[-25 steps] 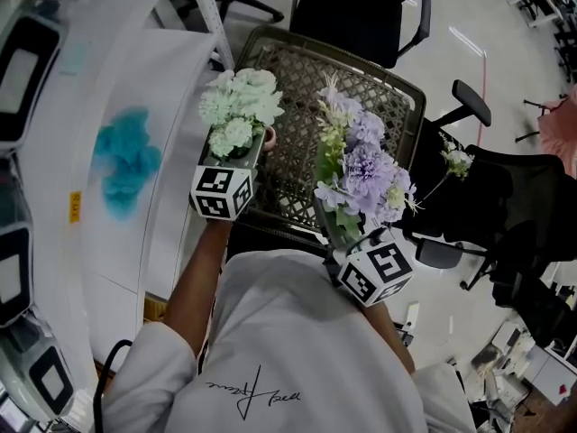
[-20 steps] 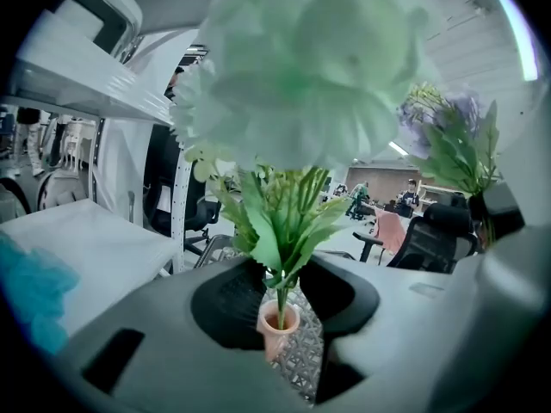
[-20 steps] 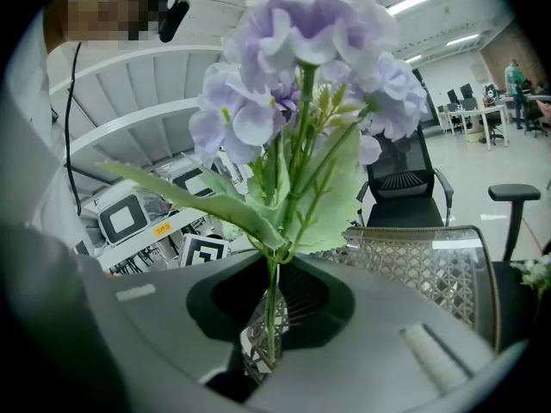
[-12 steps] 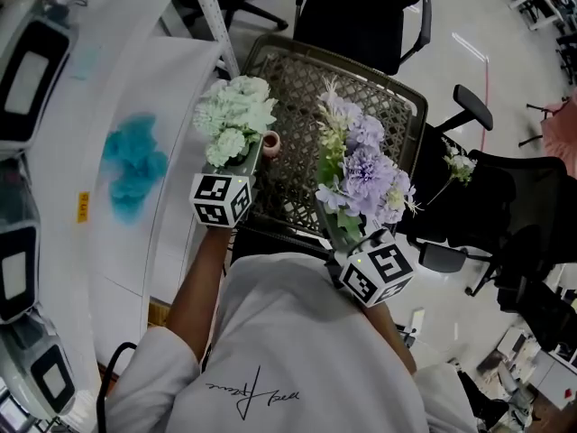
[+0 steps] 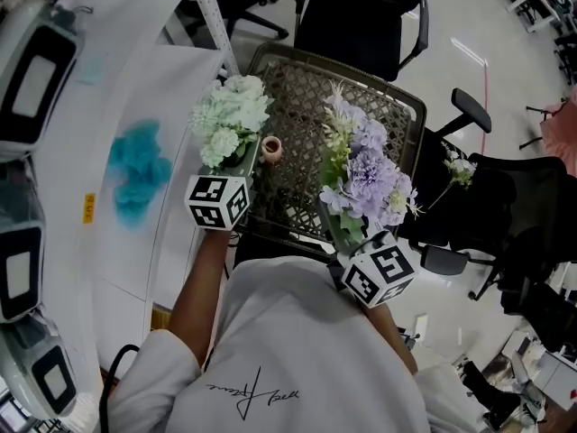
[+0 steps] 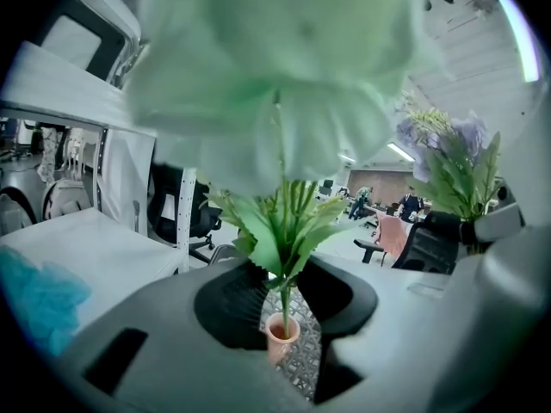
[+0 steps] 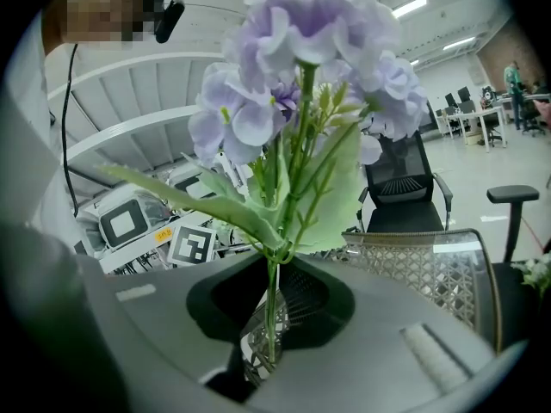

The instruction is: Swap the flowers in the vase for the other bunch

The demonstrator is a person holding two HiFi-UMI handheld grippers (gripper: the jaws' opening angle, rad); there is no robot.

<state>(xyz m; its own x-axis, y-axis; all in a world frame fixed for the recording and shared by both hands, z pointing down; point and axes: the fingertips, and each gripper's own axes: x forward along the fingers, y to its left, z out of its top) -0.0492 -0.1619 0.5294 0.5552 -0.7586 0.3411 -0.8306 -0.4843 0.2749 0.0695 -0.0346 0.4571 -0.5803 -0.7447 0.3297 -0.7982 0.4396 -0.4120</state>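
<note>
Left tool (image 6: 284,298) tightening on mint bunch (image 5: 230,120) by vase (image 5: 270,147), right tool (image 7: 271,317) clamping lilac bunch (image 5: 365,170)

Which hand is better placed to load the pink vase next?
Right. The right tongs grip the purple bunch by its stem, near the pink vase. The left tongs, jaws just closed further on the stem, hold the pale green bunch, stem end at the vase mouth.

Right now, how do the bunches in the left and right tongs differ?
The mint-green bunch has pale rounded blooms; the lilac bunch is purple with spiky sprigs. The mint-green bunch's stem points at the pink vase; the lilac bunch's hangs away from it. Both are gripped by the stem: the left tongs, just closing further, and the right tongs.
</note>
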